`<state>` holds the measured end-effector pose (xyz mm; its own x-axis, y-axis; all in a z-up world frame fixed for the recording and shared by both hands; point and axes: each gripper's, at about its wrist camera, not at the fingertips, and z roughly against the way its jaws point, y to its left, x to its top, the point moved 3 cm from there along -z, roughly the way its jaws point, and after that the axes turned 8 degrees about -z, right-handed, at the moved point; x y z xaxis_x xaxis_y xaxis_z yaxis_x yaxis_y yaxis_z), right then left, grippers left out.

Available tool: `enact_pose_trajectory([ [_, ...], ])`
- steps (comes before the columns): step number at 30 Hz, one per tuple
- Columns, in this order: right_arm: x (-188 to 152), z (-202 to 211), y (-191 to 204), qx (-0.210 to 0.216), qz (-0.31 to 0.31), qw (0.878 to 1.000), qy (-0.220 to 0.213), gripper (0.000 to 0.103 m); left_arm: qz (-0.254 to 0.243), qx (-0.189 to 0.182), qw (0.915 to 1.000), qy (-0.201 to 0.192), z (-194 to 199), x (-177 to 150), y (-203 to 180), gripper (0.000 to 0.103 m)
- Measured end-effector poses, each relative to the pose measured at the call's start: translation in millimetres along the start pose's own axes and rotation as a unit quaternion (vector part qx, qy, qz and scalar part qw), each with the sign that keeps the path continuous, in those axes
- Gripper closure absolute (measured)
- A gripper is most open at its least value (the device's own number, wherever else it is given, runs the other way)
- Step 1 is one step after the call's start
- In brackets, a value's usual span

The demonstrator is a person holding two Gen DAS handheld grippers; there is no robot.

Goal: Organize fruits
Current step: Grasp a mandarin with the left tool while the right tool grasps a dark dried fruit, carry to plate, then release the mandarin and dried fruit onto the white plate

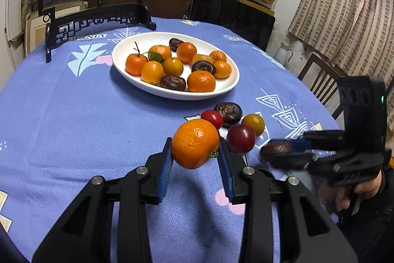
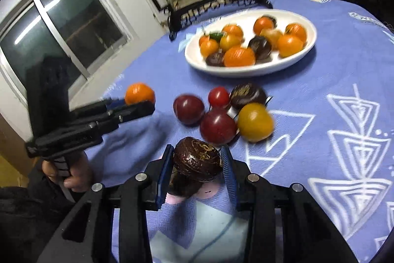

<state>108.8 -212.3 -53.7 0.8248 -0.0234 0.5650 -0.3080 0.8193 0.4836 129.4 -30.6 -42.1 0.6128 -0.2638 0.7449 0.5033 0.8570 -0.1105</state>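
Left hand-held gripper [image 1: 194, 152] is clamping an orange [image 1: 195, 143] across its middle, jaws spread about fruit-wide, holding it clear above the surface [image 1: 73, 115], probably for carrying to the plate [image 1: 123, 51]. Right hand-held gripper [image 2: 197, 162] is pinching a dark brown fruit [image 2: 197, 158] the same way, also lifted. Just beyond, loose tomatoes [image 2: 218, 126] and another dark fruit are sitting clustered on the cloth, not yet sorted. Farther off, the plate is already carrying oranges and dark fruits.

My left gripper [image 1: 194, 152], matt black plastic with ribbed blue pads, clamps a dimpled, glossy mandarin [image 1: 195, 143]. My right gripper [image 2: 197, 164] squeezes a dark brown, shiny, wrinkled fruit [image 2: 197, 158]. The woven cloth [image 1: 73, 115] looks matt; the white plate [image 1: 128, 51] looks glazed and smooth.
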Motion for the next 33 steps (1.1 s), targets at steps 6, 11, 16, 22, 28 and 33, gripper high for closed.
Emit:
enact_pose_trajectory([
  [6,45,33,-19,-0.006,-0.015,0.999,-0.047,0.064,-0.008,0.011,0.9999,-0.009,4,24,5,0.069],
  [11,101,31,-32,-0.004,-0.033,0.997,-0.074,0.064,-0.018,0.024,0.9995,-0.004,-15,62,12,0.069],
  [16,154,-6,-49,-0.024,-0.055,0.995,-0.083,0.064,-0.02,0.028,0.9993,0.01,-61,104,20,0.068],
  [22,188,-61,-73,-0.062,-0.065,0.992,-0.084,0.061,-0.004,0.024,0.9988,0.043,-111,119,35,0.068],
  [28,174,-50,-74,-0.069,-0.042,0.99,-0.114,0.046,-0.011,0.019,0.9997,-0.004,-87,111,37,0.023],
  [33,146,-11,-66,-0.055,-0.03,0.987,-0.146,0.04,-0.043,0.005,0.9991,0.0,-55,79,22,0.022],
])
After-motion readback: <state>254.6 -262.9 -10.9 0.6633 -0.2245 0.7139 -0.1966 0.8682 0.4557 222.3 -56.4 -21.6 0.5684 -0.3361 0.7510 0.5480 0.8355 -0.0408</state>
